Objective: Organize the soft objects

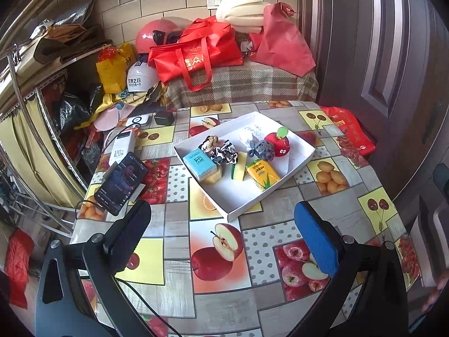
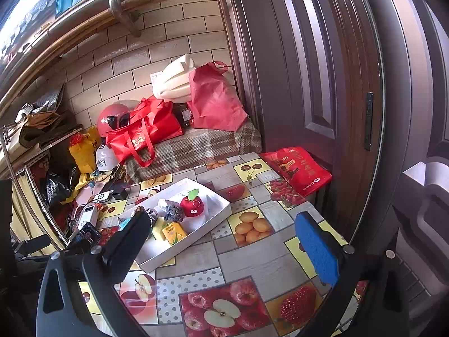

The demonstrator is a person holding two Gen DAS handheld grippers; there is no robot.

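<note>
White tray (image 1: 304, 159): a shallow cardboard tray sits askew on the table, holding all the soft objects in view.
Table (image 1: 280, 210): covered in a glossy fruit-print cloth of apples, cherries and strawberries.
Red apple plush (image 1: 277, 143): at the tray's far right, upright, with a green leaf and cartoon eyes.
Grey scrunchie (image 1: 262, 149): bunched just left of the apple plush, touching it.
Black-and-white scrunchie (image 1: 223, 153): near the tray's middle, with a beige-and-dark scrunchie (image 1: 210, 142) just behind it.
Blue tissue pack (image 1: 199, 164): at the tray's left edge, resting on a yellow sponge (image 1: 214, 177) (only a corner shows).
Yellow tissue pack (image 1: 262, 173): toward the near right of the tray, beside a yellow-green sponge (image 1: 239, 165).
Left gripper (image 1: 221, 233): hangs above the table short of the tray, fingers spread wide, nothing between them; one pad black, the other blue.
Right gripper (image 2: 224, 241): also spread wide and empty, over the table to the tray's near right; its black finger (image 2: 129, 241) hides part of the tray's left end in the right wrist view.
Phone (image 1: 120, 186): propped on a stand at the table's left edge, screen lit, next to a white power bank (image 1: 122, 147).
Background: red tote bag (image 1: 193, 56), pink helmet (image 1: 153, 35) and folded white foam (image 1: 244, 12) piled on a plaid-covered bench by the brick wall.
</note>
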